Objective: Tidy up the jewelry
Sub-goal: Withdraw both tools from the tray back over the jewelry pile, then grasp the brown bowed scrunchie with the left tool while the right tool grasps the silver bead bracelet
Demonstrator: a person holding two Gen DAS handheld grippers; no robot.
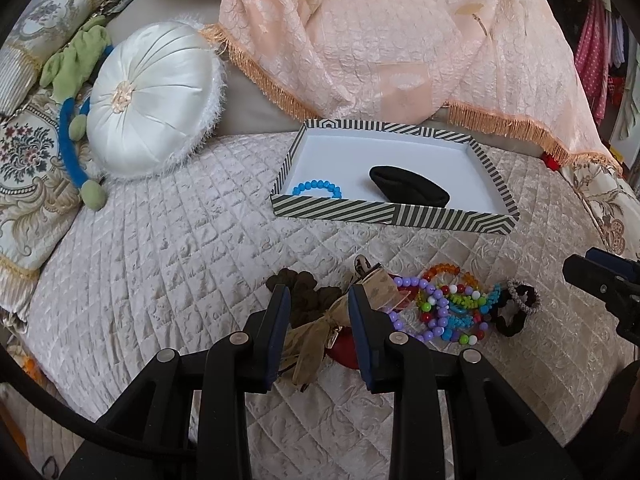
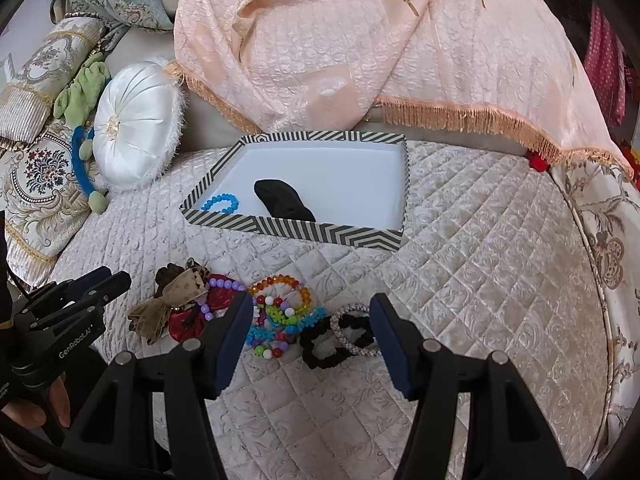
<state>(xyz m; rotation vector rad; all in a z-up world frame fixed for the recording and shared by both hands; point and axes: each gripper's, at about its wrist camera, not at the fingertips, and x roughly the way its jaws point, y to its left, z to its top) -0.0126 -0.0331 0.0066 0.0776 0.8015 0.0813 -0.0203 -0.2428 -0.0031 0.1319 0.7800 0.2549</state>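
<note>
A striped tray (image 1: 384, 212) (image 2: 320, 232) lies on the quilted bed, holding a blue bead bracelet (image 1: 316, 190) (image 2: 219, 202) and a black fabric piece (image 1: 408, 190) (image 2: 282, 200). In front of it lies a heap: brown bow clip (image 1: 320, 324) (image 2: 168, 304), brown scrunchie (image 1: 300, 288), red piece (image 2: 188, 326), purple, orange and multicolour bead bracelets (image 1: 444, 304) (image 2: 276, 308), black scrunchies (image 1: 516, 312) (image 2: 324, 344). My left gripper (image 1: 318, 300) is open, jaws either side of the bow clip. My right gripper (image 2: 312, 312) is open above the bracelets and scrunchies.
A round white satin cushion (image 1: 156, 108) (image 2: 136, 124) and a green and blue soft toy (image 1: 76, 80) lie at the left. A peach fringed cloth (image 1: 400, 32) (image 2: 380, 40) drapes behind the tray. Patterned pillows border the left and right.
</note>
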